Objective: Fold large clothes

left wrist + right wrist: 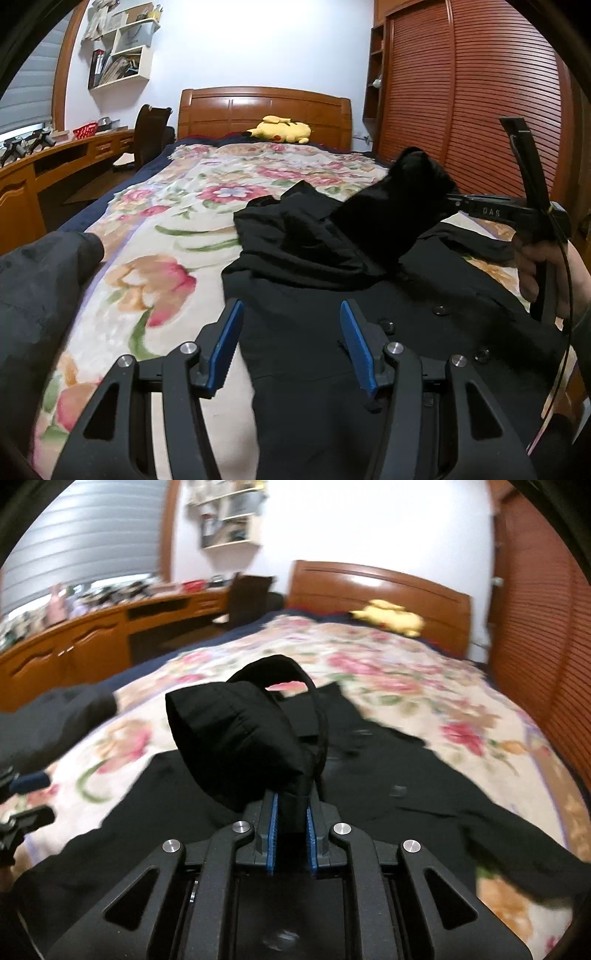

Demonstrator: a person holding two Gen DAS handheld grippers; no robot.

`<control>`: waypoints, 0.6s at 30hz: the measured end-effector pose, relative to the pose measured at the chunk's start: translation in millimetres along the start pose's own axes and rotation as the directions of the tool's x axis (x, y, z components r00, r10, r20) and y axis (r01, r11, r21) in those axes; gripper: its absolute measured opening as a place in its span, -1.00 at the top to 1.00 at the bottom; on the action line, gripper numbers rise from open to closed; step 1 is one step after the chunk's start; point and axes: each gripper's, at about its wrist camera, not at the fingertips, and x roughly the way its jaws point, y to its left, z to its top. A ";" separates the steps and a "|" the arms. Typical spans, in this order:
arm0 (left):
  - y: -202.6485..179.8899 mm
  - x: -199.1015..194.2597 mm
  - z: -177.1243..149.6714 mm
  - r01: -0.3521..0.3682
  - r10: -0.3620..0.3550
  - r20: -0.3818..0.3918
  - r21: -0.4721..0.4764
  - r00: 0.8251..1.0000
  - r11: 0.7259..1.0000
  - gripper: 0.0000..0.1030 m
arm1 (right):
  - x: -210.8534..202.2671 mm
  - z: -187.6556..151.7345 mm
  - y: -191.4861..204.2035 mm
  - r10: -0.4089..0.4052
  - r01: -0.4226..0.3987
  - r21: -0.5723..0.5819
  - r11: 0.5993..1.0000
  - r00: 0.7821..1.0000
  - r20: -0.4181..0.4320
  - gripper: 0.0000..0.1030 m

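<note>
Bedroom setup: a bed with a floral blanket, wooden headboard at the far end, and a yellow plush toy lying right in front of it. Big black coat is spread across the blanket, buttons showing on the front panel.

Right gripper is clamped tight on the cuff end of the coat's sleeve, blue pads squeezing the fabric, with the puffy sleeve end and a cuff loop sticking up above the jaws. From the left wrist view you can see that sleeve lifted off the coat's body, and the person's hand wrapped around the gripper handle at the right edge.

Left gripper is about half open, nothing between its fingers, hovering over the coat's left edge where it meets the blanket.

Around the room: a slatted red-brown wardrobe on the right, a long wooden desk under the window on the left, wall shelves stuffed with books and papers, and another dark garment at the bed's left edge.
</note>
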 end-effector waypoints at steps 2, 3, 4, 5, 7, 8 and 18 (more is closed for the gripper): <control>-4.5 -2.8 0.9 0.002 -0.002 0.012 0.004 1.000 1.000 -0.04 | -6.0 -3.8 -13.3 -0.036 0.036 0.030 0.999 0.999 -0.002 0.80; -6.1 -3.7 1.3 0.005 -0.005 0.016 0.005 1.000 1.000 -0.04 | -10.0 -6.0 -23.5 -0.057 0.057 0.053 0.997 0.998 -0.005 0.80; -8.4 -4.8 1.6 0.012 -0.012 0.020 0.004 1.000 1.000 -0.04 | -13.3 -8.3 -29.8 -0.071 0.071 0.069 0.995 0.997 -0.007 0.80; -9.9 -4.7 1.5 0.017 -0.017 0.021 0.003 1.000 1.000 -0.04 | -16.8 -11.4 -37.7 -0.085 0.086 0.089 0.992 0.996 -0.012 0.80; -16.6 -5.4 1.5 0.030 -0.030 0.021 0.009 0.999 1.000 -0.04 | -23.9 -18.4 -51.6 -0.110 0.112 0.128 0.986 0.994 -0.022 0.80; -19.5 -5.4 1.9 0.035 -0.036 0.022 0.014 0.999 0.999 -0.04 | -28.0 -20.8 -56.2 -0.115 0.118 0.141 0.983 0.993 -0.026 0.80; -57.0 -4.7 2.0 0.093 -0.094 0.021 0.067 0.995 0.993 -0.04 | -53.2 -66.8 -80.0 -0.126 0.143 0.160 0.977 0.985 -0.115 0.80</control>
